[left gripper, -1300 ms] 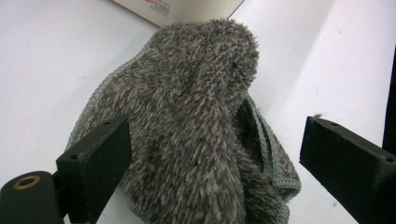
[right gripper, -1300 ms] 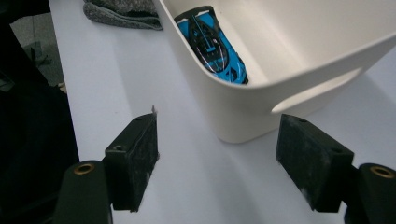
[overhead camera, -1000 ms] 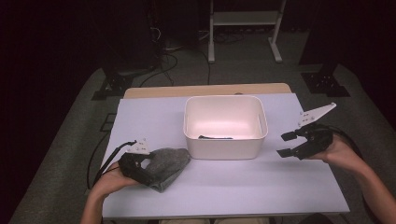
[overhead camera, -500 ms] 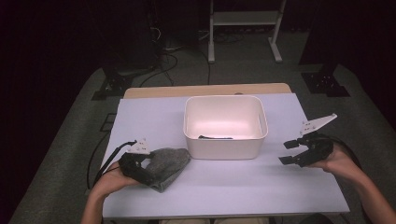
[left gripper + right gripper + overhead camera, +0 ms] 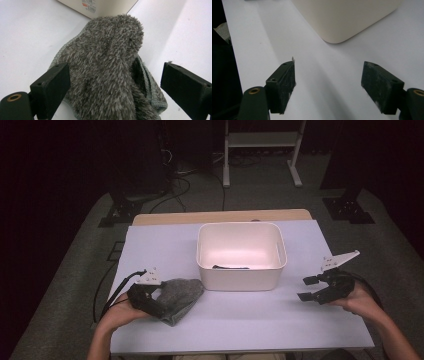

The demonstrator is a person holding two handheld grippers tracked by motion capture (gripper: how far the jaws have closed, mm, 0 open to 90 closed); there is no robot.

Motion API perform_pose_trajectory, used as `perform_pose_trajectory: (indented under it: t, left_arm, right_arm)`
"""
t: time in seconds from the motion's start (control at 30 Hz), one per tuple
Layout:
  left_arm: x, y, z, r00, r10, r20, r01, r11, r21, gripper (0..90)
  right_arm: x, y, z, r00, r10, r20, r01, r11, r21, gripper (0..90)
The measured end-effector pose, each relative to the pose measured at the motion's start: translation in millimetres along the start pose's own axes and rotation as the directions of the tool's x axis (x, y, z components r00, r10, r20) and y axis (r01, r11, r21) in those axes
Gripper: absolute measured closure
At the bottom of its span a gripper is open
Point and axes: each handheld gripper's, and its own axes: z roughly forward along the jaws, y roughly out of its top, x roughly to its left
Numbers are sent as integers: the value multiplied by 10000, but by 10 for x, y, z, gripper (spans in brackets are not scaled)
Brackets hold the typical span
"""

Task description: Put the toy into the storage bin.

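Cloth: the grey fuzzy cloth lies crumpled on the table, at the front left and just beside the near left corner of the white tub; that closeness suggests the tub is where it is meant to go.
Left gripper: the left gripper sits low over the cloth with its jaws spread to either side of the bunched pile. In the left gripper view the left jaw seems to brush the nap while the right one stands clear, so the jaws are released, framing the cloth for a pinch rather than holding it.
Right gripper: the right gripper hovers over bare table to the right of the tub, jaws wide apart with nothing between them. It looks parked out of the way, or ready to steady the tub.
Tub: it stands mid-table, open side up, with a small dark item lying on its floor.
Likely step: closing on the raised fold of cloth, where the pile gives the jaws something to bite.
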Motion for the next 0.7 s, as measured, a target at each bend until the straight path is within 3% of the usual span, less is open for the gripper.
perform_pose_trajectory:
  t: [0.17, 0.23, 0.7]
  left_arm:
    - [-13, 14, 2, 10000, 43, -50, -43, 10000, -57, 81]
    - [-15, 22, 3, 10000, 22, -59, -22, 9999, -104, 41]
    - [-19, 57, -18, 9996, 62, -287, -73, 9993, -380, 41]
  right_arm:
    - [-10, -81, 34, 9998, 198, 4, -198, 9996, -177, 254]
    - [-15, -116, 47, 9997, 240, 67, -239, 9994, -255, 251]
    - [-9, -353, 94, 9959, 878, 219, -854, 9917, -961, 223]
